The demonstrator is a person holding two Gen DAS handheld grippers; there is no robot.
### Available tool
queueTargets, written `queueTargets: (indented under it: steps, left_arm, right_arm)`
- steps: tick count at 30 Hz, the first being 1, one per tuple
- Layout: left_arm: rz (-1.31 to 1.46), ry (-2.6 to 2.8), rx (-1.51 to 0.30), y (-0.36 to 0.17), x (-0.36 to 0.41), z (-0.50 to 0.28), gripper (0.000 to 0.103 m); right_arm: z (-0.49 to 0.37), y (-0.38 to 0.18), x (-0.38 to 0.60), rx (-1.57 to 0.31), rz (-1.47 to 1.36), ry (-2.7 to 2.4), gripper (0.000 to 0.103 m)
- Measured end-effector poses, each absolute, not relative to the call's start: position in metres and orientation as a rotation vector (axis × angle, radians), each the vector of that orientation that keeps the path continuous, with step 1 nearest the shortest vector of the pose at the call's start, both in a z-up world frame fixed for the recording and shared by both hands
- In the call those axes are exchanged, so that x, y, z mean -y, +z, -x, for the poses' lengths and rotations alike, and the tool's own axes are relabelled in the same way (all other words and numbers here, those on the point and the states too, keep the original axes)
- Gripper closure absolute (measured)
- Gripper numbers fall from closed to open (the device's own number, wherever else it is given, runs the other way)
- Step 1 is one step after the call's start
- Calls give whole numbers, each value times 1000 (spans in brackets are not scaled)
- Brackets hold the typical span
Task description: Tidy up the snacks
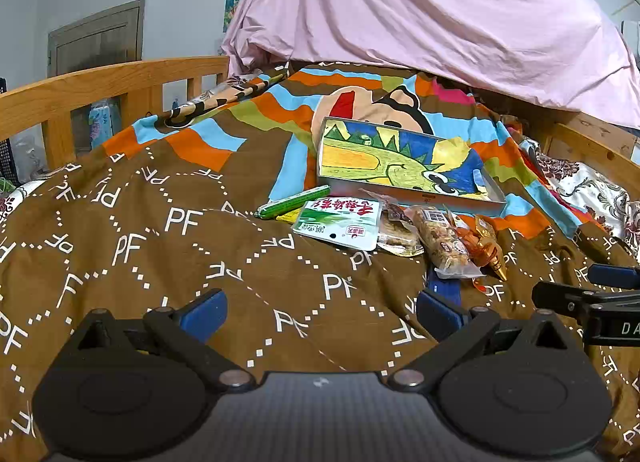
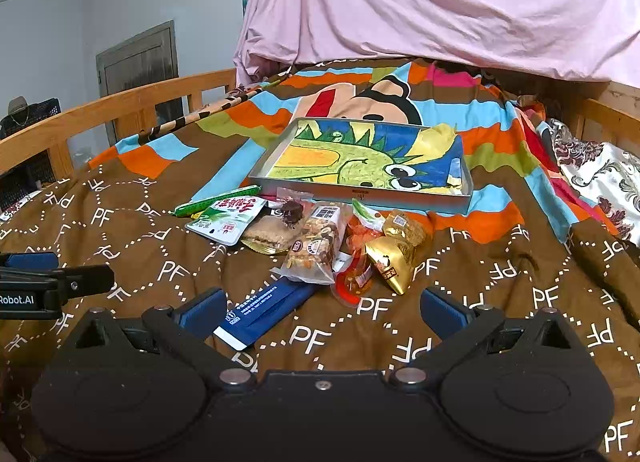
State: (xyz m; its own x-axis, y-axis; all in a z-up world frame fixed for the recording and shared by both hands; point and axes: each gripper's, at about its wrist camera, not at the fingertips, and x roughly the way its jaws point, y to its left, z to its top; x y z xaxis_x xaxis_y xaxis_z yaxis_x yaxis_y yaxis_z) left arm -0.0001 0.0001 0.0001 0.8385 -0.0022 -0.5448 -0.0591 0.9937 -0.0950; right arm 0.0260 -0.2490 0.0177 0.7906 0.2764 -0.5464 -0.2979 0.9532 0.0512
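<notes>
Several snacks (image 2: pixel 316 246) beyond hand-held gripper (image 2: pixel 320 312) (apart)

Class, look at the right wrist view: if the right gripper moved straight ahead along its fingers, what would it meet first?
Most likely the blue packet, which lies flat on the brown blanket just ahead between the open fingers of the right gripper. The snack pile behind it would come next, though depth is hard to judge.

You see the tray (image 2: pixel 360 198) lying on the blanket (image 2: pixel 120 246), the snack pile (image 2: pixel 312 246) just before it, the stick (image 2: pixel 218 201) at the pile's left, the flat packet (image 2: pixel 264 312) nearest you
</notes>
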Motion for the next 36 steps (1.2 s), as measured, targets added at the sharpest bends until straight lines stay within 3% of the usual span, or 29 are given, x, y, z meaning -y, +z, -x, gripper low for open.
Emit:
queueTargets:
  steps: [36]
  left_arm:
    - [109,31,-577,0,0,0,0]
  right_arm:
    - [-30,18,252,-588,36,312,0]
